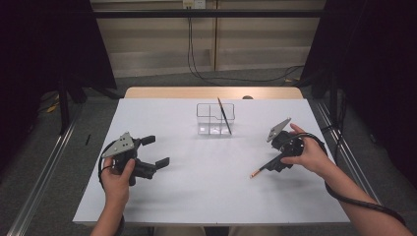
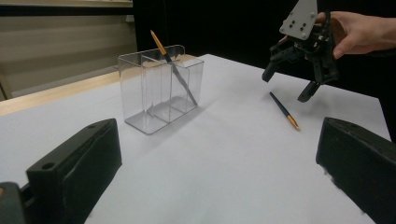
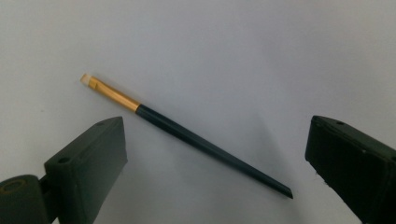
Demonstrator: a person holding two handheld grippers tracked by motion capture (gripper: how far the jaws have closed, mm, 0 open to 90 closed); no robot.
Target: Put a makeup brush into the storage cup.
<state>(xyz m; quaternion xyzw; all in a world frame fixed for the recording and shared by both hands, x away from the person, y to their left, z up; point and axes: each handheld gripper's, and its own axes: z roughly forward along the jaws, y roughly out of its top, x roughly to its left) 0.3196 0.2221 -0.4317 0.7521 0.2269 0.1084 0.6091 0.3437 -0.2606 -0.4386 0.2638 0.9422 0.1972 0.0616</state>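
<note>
Clear divided holder (image 1: 215, 118) mid-counter (image 1: 196, 196), far side. One dark brush (image 1: 224, 115) inside, leaning in right compartment, gold end up. Second brush (image 1: 266, 166) flat on counter, right of holder and nearer person, gold tip toward person. Right tool (image 1: 278, 162) hovers directly over it, jaws spread wide, gripping nothing. Left tool (image 1: 155, 150) left of holder, jaws apart, empty, tilted toward holder.

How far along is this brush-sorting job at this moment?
Done: one brush leans inside the clear organizer. In hand: the right hand-held gripper hangs open above the second brush, which lies flat on the table, not gripped. Left: likely grasping it and putting it in. The left hand-held gripper waits open.
</note>
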